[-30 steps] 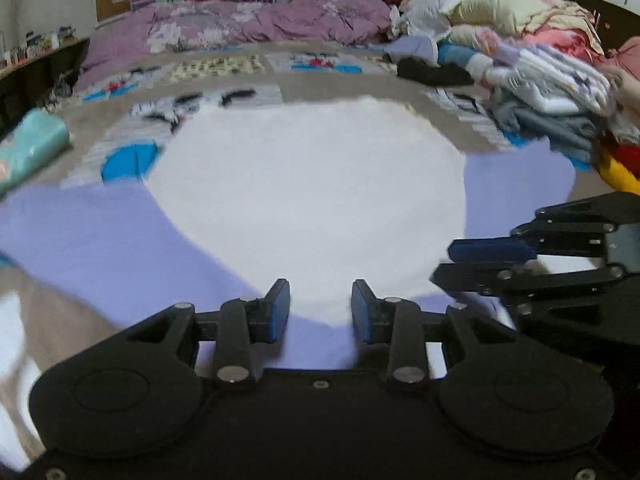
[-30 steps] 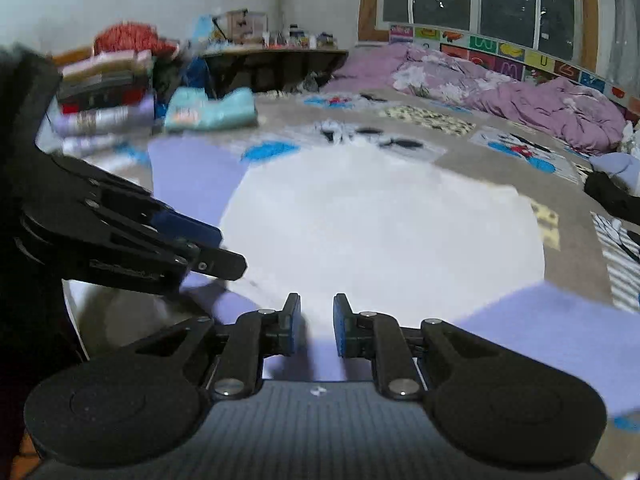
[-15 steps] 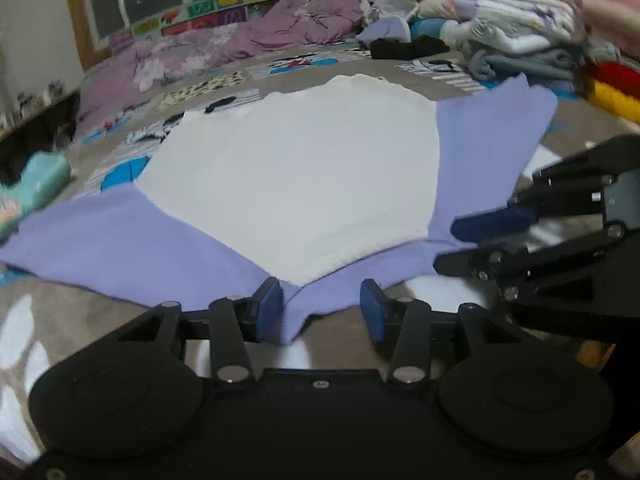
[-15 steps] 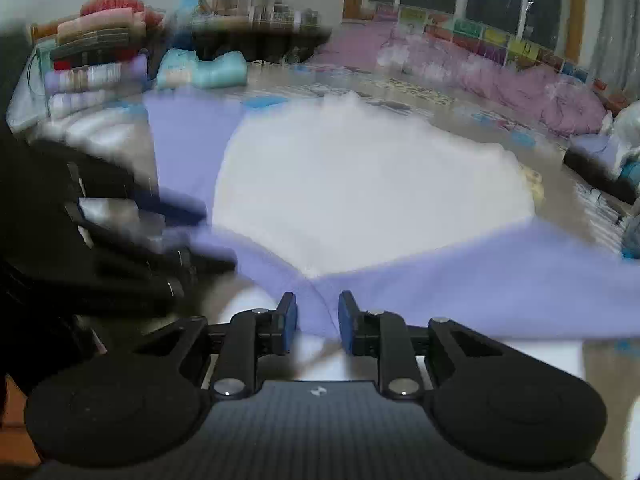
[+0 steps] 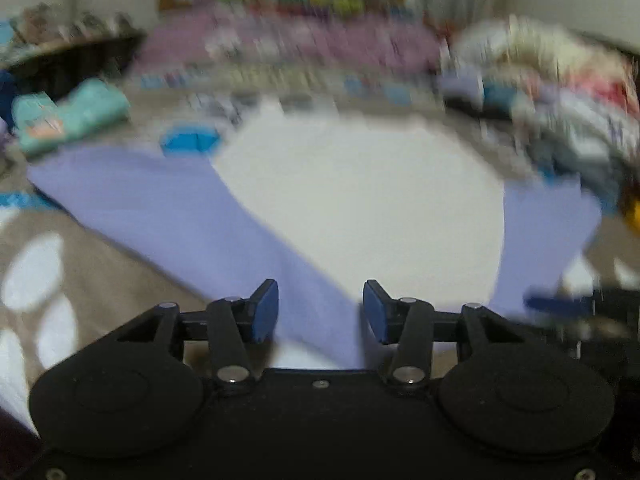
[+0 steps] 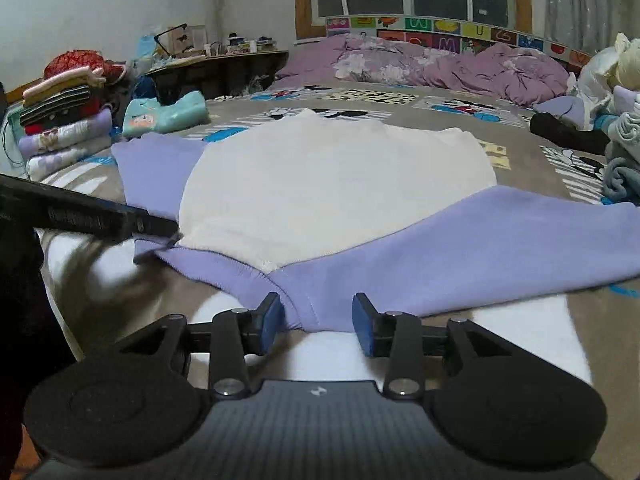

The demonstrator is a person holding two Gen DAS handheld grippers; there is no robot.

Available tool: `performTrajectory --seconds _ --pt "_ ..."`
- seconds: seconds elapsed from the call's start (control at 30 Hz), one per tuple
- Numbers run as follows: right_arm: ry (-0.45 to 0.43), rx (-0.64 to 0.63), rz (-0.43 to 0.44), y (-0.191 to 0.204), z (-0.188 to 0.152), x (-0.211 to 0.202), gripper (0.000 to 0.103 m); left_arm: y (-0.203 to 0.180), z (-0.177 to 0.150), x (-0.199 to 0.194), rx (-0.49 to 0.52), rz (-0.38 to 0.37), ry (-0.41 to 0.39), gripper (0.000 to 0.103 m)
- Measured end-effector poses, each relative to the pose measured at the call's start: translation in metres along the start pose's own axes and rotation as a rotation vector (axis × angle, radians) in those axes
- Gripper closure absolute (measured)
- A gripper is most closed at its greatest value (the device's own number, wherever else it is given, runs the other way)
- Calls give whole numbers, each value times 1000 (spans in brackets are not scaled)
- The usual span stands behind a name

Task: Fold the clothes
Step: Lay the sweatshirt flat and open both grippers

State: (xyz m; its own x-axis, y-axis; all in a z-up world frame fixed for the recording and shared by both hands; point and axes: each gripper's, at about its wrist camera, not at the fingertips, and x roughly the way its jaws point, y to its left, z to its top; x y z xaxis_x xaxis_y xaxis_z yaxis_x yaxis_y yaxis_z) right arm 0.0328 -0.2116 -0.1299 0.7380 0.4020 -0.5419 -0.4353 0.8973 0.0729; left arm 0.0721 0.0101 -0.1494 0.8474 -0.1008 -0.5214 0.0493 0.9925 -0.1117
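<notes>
A bed (image 6: 532, 332) covered by a cartoon-print sheet is seen. Spread flat across it is a sweater (image 6: 336, 184) with a cream body and lilac sleeves, its collar at the near edge and its hem toward the far side. A purple quilt (image 6: 440, 66) is bunched along the far edge below the window. A stack (image 6: 64, 116) of folded laundry is set at the left edge, with a teal garment (image 6: 164, 114) just beside it; a loose pile (image 5: 560, 108) of clothes is heaped at the right edge.

The right gripper (image 6: 316, 318) is being opened, the lilac collar lying between its pads (image 6: 270, 322) without being pressed. The left gripper (image 5: 320, 312) is parted and unclamped, with lilac fabric seen between its fingers; that view is blurred.
</notes>
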Motion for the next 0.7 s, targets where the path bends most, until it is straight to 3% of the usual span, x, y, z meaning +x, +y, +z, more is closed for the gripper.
performTrajectory --seconds 0.17,0.23,0.27,0.4,0.5,0.6,0.63,0.67,0.7 --pt "1 -5 5 1 -5 -1 63 48 12 22 -118 144 -55 54" --pt "17 -6 6 1 -4 1 63 66 6 39 -159 193 40 54" --pt "23 -9 4 2 -2 1 63 67 4 37 -163 183 32 54" --pt "10 2 -10 3 1 -10 63 43 10 15 -83 118 -55 53" --pt "-36 81 -43 -8 7 -23 63 23 4 6 5 59 -73 53" --pt "-83 261 -59 -34 11 -33 63 -9 -8 17 159 -9 0 48" --pt "-98 320 -67 -43 10 -36 63 -18 -13 25 222 -42 65 38" --pt "-110 377 -75 -53 8 -38 63 -27 -18 29 276 -37 92 38" --pt "-118 431 -81 -64 4 -39 63 -32 -18 26 309 -15 65 38"
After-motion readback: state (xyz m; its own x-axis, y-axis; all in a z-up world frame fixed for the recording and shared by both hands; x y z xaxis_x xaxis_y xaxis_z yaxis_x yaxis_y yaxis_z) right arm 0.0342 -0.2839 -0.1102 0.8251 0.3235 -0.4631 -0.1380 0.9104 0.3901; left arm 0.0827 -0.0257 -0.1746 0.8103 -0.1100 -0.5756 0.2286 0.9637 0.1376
